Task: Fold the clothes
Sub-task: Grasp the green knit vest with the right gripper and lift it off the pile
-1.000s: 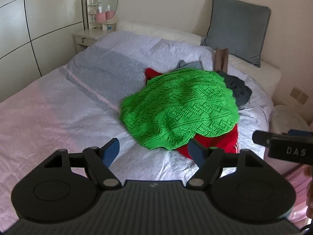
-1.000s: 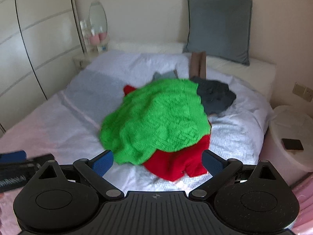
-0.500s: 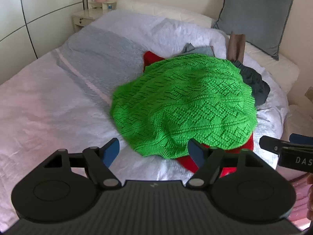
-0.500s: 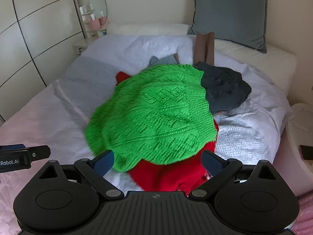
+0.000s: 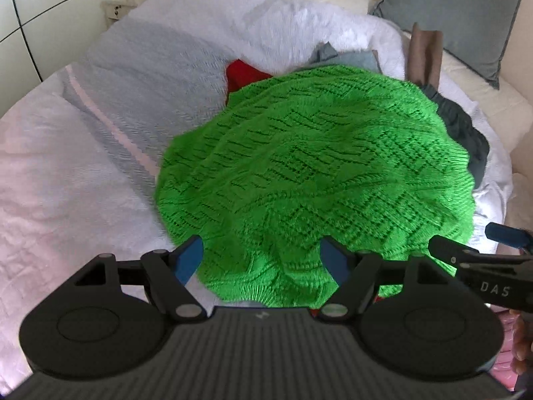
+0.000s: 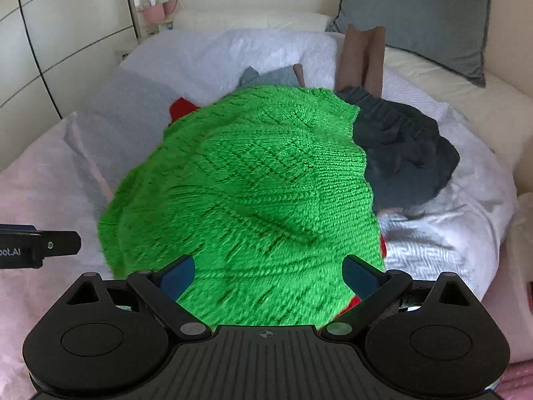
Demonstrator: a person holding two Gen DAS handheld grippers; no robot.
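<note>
- bright green knit sweater (image 5: 309,180), rumpled, mid-frame on top of the pile
- red garment (image 5: 245,75) peeking out under it
- dark grey clothes (image 6: 403,153) bunched up on the right

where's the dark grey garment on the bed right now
In the right wrist view, the dark grey garment lies crumpled right of centre, against the green knit sweater's far right edge, below the grey pillow.

A bright green knit (image 5: 316,180) with a zigzag pattern covers a red garment (image 5: 245,74), beside dark grey clothes (image 6: 406,153) on white bedding (image 5: 66,166).
</note>
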